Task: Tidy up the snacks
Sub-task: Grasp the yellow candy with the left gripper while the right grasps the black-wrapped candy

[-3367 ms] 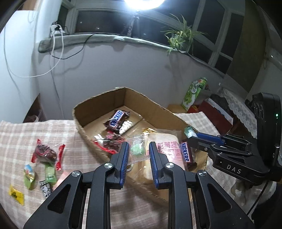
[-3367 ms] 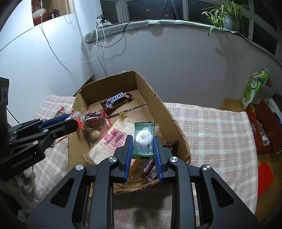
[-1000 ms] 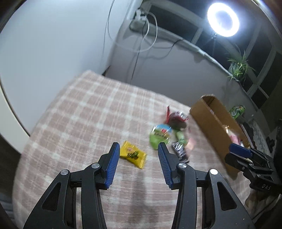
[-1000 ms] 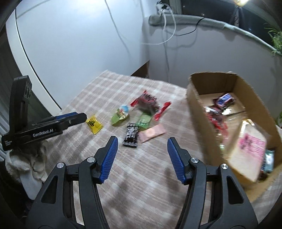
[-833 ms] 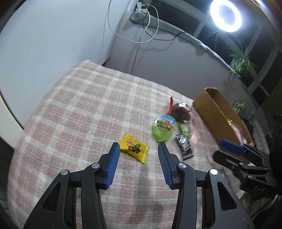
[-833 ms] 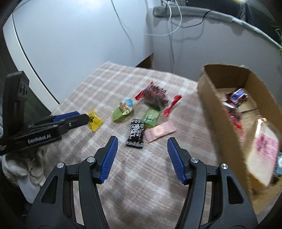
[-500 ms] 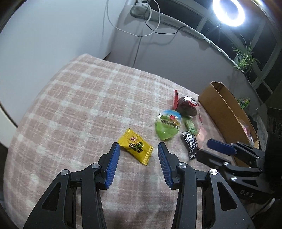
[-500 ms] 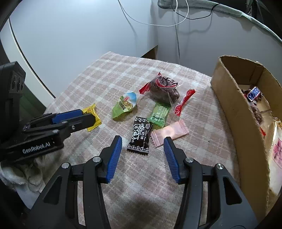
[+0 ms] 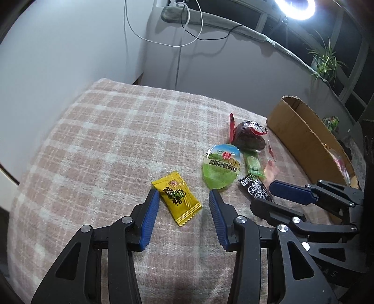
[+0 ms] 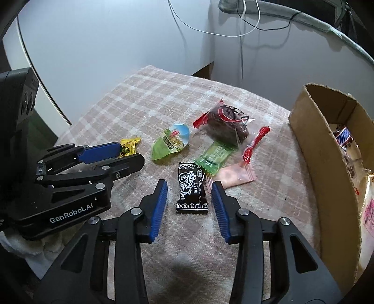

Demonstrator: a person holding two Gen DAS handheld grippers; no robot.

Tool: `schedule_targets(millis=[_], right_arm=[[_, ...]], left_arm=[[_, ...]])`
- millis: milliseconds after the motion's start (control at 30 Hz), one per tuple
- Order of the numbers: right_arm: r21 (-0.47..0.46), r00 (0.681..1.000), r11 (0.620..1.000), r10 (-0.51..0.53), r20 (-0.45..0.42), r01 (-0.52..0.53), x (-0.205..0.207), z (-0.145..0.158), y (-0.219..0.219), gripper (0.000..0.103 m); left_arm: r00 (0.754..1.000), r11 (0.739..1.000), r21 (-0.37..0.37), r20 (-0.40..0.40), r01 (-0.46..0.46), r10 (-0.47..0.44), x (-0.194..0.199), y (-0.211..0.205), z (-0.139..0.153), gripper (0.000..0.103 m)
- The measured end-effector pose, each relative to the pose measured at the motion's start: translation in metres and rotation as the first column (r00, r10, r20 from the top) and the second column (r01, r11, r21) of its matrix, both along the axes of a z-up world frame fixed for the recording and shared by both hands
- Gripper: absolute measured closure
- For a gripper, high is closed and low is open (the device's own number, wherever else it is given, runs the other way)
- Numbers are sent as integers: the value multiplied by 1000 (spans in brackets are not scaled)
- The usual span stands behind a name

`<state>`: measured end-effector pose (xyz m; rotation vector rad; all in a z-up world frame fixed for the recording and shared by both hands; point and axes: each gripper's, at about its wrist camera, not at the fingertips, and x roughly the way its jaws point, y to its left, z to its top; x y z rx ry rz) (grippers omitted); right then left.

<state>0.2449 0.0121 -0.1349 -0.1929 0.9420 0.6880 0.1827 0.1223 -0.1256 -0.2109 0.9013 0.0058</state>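
Several wrapped snacks lie on the checked cloth. My left gripper (image 9: 183, 195) is open, its jaws either side of a yellow candy packet (image 9: 176, 197), which also shows in the right wrist view (image 10: 129, 146). My right gripper (image 10: 188, 187) is open around a black candy packet (image 10: 191, 188), which also shows in the left wrist view (image 9: 254, 188). Beyond lie a green round pouch (image 10: 170, 141), a small green packet (image 10: 215, 156), a pink packet (image 10: 235, 175) and a clear red-trimmed bag with a dark cake (image 10: 228, 122). The cardboard box (image 10: 327, 149) stands at the right and holds several snacks.
The cloth-covered table (image 9: 112, 131) ends at a rounded left edge by a white wall. A window ledge with cables (image 9: 187, 25), a ring light (image 9: 294, 7) and a plant (image 9: 325, 60) lie behind. A white cloth (image 10: 21, 247) sits under the left gripper body.
Both grippers have left the box and swung left over the loose snacks, opened, and lowered: the left onto the yellow packet, the right onto the black packet.
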Motion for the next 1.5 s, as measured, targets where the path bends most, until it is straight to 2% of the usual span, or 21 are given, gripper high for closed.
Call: schedule_targets(millis=[233,367,667,800,867,933,1000,1033,1200,1267,1367,1500], right_arm=[[-26,1000,999,23,9,-22,0,-6,10,66],[-79,998,996,37,47,-33,-5,-7,16,77],[-32,999,999,9,30,-8,-8,-2,1,78],[-45,1000,999,20,17,-20,-7,-4,2,78],[-49,1000,999,22,18,-21,-8,-5,2,78],[-45,1000,999,22,18,-21,-9,-5,3,78],[-43,1000,999,21,18,-20,-9,-5,2,78],[-44,1000,999,22,18,-21,-9,-6,3,78],[-47,1000,999,21,21,-20,-7,-7,5,78],[-54,999,998,24,27,-23,-8,-7,6,78],[-54,999,998,21,40,-19,-11,-6,5,78],[-34,998,999,12,61,-10,-17,3,-3,78]], left_arm=[[1000,1000,12,6,-3,3,-2,3,-2,76],[1000,1000,-2,7,5,-5,-5,6,-2,81],[1000,1000,-7,21,8,-7,-12,9,0,93],[1000,1000,-20,7,16,-16,-10,9,-3,93],[1000,1000,-24,8,-9,9,-10,11,-2,92],[1000,999,-37,8,-13,13,-9,12,-1,74],[1000,1000,-27,15,-13,14,-8,9,2,62],[1000,1000,-18,18,-18,18,-7,7,3,60],[999,999,29,5,-34,33,8,2,-1,61],[1000,998,59,5,-27,27,13,-1,-3,65],[1000,997,67,13,-24,24,15,-3,-4,81],[1000,998,53,22,-16,15,11,-4,-4,81]])
